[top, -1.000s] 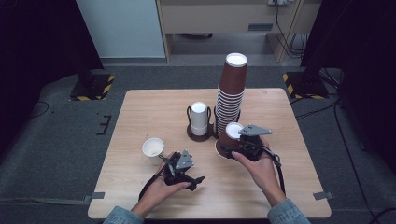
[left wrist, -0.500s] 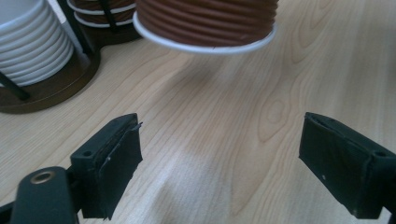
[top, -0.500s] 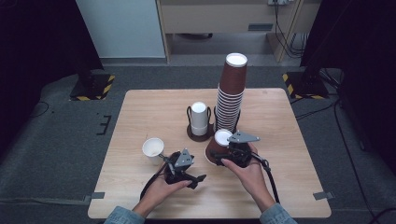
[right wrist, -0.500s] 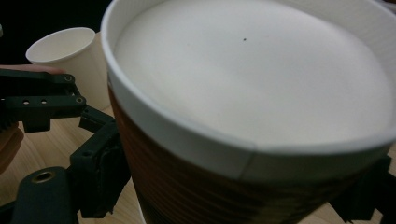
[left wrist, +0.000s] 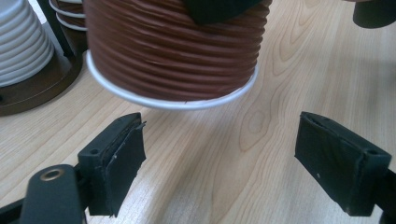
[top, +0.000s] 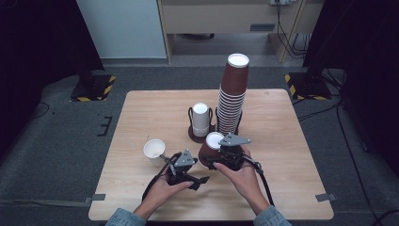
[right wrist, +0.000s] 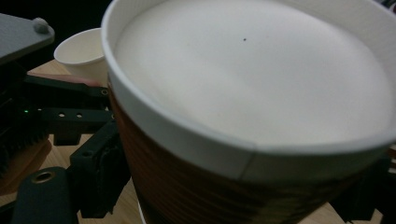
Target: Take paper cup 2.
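Brown cup (top: 211,149), upside down, clamped in the right gripper (top: 225,157) near the table's (top: 291,160) front middle, rim hanging just off the wood. Left gripper (left wrist: 219,172) waits below, jaws spread and empty, likely to receive it. White cup (top: 153,149) stands nearby, tall stack (top: 231,101) behind.

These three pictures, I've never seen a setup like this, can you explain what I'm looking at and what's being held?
No robot here: a person sits at a wooden table holding a hand-held claw in each hand. The high view looks down from above; the other two come from cameras riding on each claw.

On the table stand a tall stack of brown cups, a holder with white cups and one loose white cup.

The right claw grips a brown ribbed cup, upside down, its white base filling the right gripper view. The left claw is open and empty; in its own view that cup's rim hangs just above the wood.
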Demonstrator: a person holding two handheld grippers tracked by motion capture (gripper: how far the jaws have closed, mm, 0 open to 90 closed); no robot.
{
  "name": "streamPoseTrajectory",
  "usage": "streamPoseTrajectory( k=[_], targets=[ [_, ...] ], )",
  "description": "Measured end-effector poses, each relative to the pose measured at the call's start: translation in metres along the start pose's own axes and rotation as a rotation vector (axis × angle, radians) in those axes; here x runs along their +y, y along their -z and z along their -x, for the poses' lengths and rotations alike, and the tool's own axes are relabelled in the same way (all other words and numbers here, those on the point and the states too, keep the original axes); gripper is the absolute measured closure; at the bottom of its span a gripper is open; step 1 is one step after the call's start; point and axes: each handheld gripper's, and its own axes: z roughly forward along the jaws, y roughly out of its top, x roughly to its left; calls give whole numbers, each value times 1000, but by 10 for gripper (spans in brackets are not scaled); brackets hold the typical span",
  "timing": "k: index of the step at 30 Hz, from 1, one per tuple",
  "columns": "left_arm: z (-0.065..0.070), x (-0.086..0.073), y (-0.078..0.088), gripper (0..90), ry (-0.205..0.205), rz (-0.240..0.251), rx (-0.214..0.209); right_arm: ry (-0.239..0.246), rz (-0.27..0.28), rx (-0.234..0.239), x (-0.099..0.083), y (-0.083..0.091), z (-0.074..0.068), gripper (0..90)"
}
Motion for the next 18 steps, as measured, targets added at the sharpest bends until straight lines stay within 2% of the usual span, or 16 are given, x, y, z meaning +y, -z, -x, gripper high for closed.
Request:
streamPoseTrajectory(
  k=[8, 15, 18],
  targets=[
    [-5, 0, 4, 147, 43, 35, 8, -6, -1, 19, 3, -6, -6, 147],
    [-9, 0, 6, 150, 58, 47, 25, -13, -7, 29, 3, -9, -12, 147],
    [-10, 0, 7, 154, 59, 49, 34, 2, -11, 38, 3, -9, -16, 147]
  ],
)
